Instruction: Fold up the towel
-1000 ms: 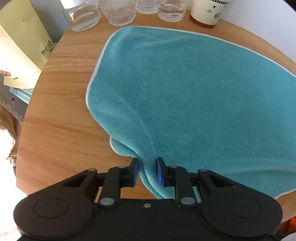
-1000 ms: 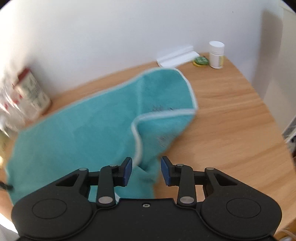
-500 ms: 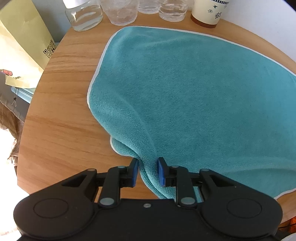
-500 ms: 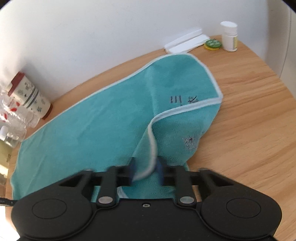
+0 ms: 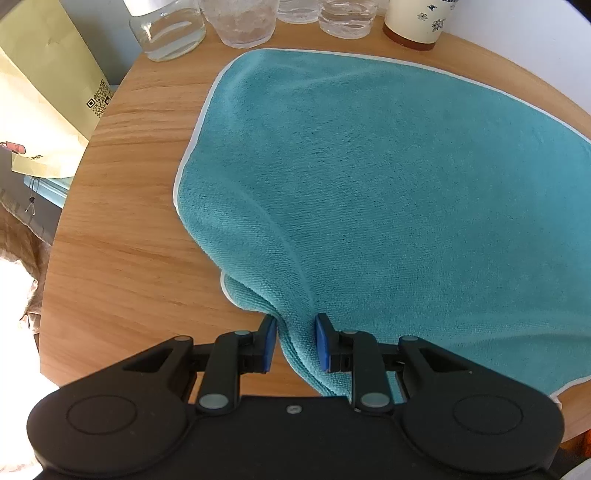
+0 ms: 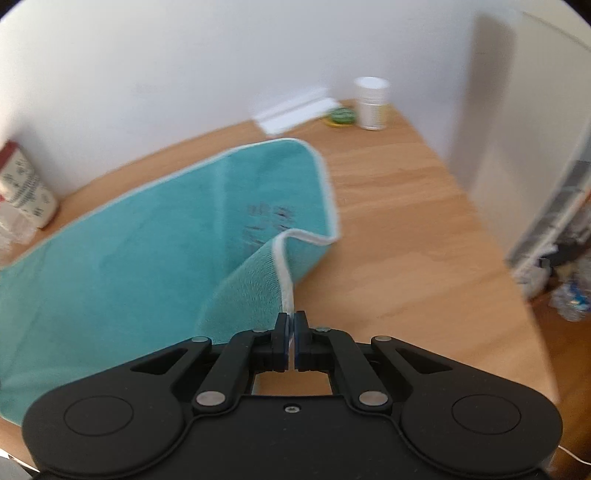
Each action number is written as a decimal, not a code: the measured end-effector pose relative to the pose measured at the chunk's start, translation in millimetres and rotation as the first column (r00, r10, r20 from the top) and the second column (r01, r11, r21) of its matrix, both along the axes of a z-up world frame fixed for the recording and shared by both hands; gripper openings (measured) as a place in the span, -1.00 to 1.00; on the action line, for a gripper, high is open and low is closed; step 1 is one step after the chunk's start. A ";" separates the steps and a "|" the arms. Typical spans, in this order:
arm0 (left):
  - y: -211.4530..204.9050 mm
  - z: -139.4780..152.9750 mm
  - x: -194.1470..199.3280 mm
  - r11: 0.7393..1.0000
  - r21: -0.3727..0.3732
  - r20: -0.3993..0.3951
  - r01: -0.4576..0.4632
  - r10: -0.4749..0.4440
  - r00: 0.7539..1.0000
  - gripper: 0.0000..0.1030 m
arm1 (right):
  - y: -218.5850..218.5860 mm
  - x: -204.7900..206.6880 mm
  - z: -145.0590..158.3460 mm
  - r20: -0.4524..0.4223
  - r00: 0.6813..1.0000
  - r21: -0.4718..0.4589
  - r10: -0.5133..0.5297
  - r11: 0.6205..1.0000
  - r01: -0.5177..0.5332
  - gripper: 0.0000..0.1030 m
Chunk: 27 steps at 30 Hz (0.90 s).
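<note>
Wooden table (image 5: 122,236): right gripper (image 6: 291,320) pinches towel (image 6: 110,266) edge, lifted

A round wooden surface (image 5: 122,236) carries a teal towel (image 5: 388,177) spread across it. Beyond the towel stand a jar (image 5: 166,29), glasses (image 5: 243,20) and a cup (image 5: 417,20); a white bottle (image 6: 371,103) stands well apart.

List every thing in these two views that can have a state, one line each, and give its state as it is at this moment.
Towel: mostly spread flat on the table, both near corners lifted.
Left gripper: open, a fold of towel between its fingers.
Right gripper: shut on the towel's white edge.
Glass jar: upright, some clear liquid inside.
White bottle: upright, capped.
Floral cup: upright.
</note>
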<state>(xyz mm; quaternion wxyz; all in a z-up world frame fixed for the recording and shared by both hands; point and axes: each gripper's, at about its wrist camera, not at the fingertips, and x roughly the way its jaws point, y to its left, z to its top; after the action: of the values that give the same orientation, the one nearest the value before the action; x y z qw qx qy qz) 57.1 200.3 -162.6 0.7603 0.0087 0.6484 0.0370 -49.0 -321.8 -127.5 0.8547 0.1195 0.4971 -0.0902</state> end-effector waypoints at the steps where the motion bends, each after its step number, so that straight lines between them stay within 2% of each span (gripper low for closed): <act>1: 0.0 0.3 -0.5 1.000 -0.001 -0.001 0.003 -0.003 1.000 -0.55 | -3.7 -4.6 -0.7 -0.015 1.000 -0.018 -0.013 1.000 0.013 -0.96; 5: -1.1 0.3 -3.2 1.000 0.017 -0.008 0.009 -0.009 1.000 -0.55 | -18.1 -20.2 -11.2 -0.099 0.993 -0.092 -0.061 0.994 0.052 -0.98; 8: -0.3 1.0 -4.0 1.000 0.020 -0.014 0.002 -0.002 1.000 -0.55 | -22.9 -25.2 -25.3 -0.167 0.984 -0.187 -0.067 0.982 0.035 -0.98; 9: -0.5 1.3 -3.9 1.000 0.020 -0.016 0.000 0.000 1.000 -0.55 | -24.8 -25.5 -30.1 -0.191 0.979 -0.191 -0.071 0.981 0.034 -0.98; 11: -0.1 3.2 -3.9 1.000 0.019 -0.016 -0.008 0.008 1.000 -0.55 | -28.6 -28.2 -32.0 -0.180 0.980 -0.171 -0.081 0.984 0.050 -0.97; 14: -2.0 5.6 -4.8 1.000 0.025 -0.016 -0.010 0.011 1.000 -0.55 | -26.2 -20.9 -25.2 -0.114 0.992 -0.153 -0.044 0.988 0.026 -0.86; 17: -4.3 8.2 -5.7 0.999 0.038 -0.014 -0.010 0.010 1.000 -0.55 | -22.6 -4.1 -20.8 -0.062 0.998 -0.048 0.020 0.999 -0.023 -0.86; 19: -4.5 8.6 -6.1 0.999 0.042 -0.016 -0.014 0.014 1.000 -0.55 | -16.2 8.4 -25.6 -0.064 0.995 -0.049 0.075 0.996 -0.078 -0.86; 21: -5.8 9.4 -6.6 0.999 0.052 -0.019 -0.015 0.016 1.000 -0.55 | -13.2 18.7 -38.6 -0.113 0.988 -0.073 0.108 0.990 -0.117 -0.87; 23: -7.4 10.8 -7.3 0.998 0.062 -0.019 -0.019 0.021 1.000 -0.55 | -16.4 19.8 -49.6 -0.146 0.983 -0.085 0.111 0.989 -0.124 -0.90; 27: -7.2 12.4 -9.3 0.997 0.074 -0.020 -0.030 0.031 0.999 -0.55 | -25.4 17.2 -53.5 -0.142 0.986 -0.110 0.086 0.989 -0.102 -0.88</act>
<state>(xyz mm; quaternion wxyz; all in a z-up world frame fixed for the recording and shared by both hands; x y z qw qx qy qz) 47.8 193.1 -150.2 0.7519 0.0273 0.6547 0.0725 -31.9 -347.2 -181.1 0.8275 0.0390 0.5534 -0.0866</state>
